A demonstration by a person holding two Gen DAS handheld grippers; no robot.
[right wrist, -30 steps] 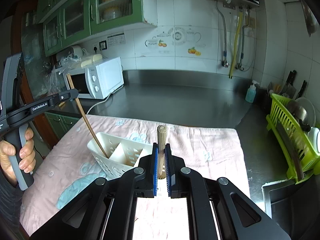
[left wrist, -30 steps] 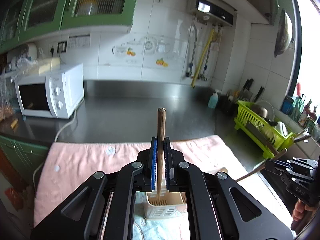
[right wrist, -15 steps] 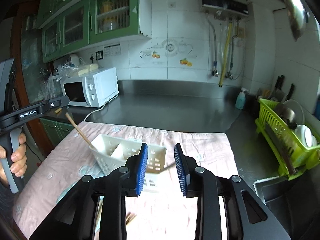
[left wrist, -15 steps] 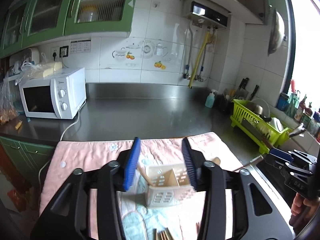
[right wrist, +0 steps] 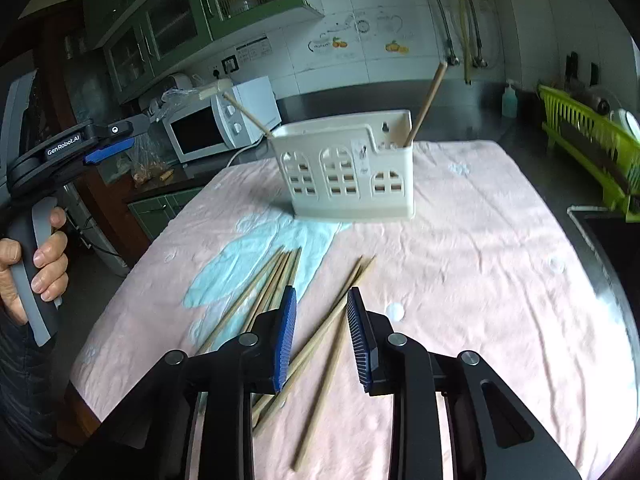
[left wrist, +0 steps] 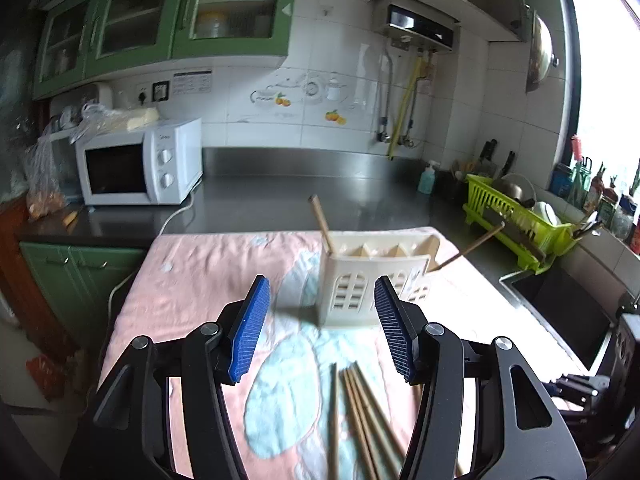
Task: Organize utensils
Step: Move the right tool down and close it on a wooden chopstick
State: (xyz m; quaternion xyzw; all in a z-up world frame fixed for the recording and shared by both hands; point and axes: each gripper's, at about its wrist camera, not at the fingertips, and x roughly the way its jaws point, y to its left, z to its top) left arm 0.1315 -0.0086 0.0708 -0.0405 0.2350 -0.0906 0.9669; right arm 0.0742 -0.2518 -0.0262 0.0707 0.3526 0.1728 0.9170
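Both grippers hang with jaws spread wide and empty: the left gripper (left wrist: pixel 320 328) faces the white holder (left wrist: pixel 374 280), and the right gripper (right wrist: pixel 320 336) hovers low over loose chopsticks (right wrist: pixel 276 284) scattered on the pink cloth (right wrist: pixel 480 264) that covers the counter (left wrist: pixel 280 196). The holder stands upright on the cloth, with one chopstick (right wrist: pixel 424 106) leaning out of its right end compartment and another stick (right wrist: pixel 248 114) slanting out of its left end. A microwave (left wrist: pixel 140 162) sits on the counter behind.
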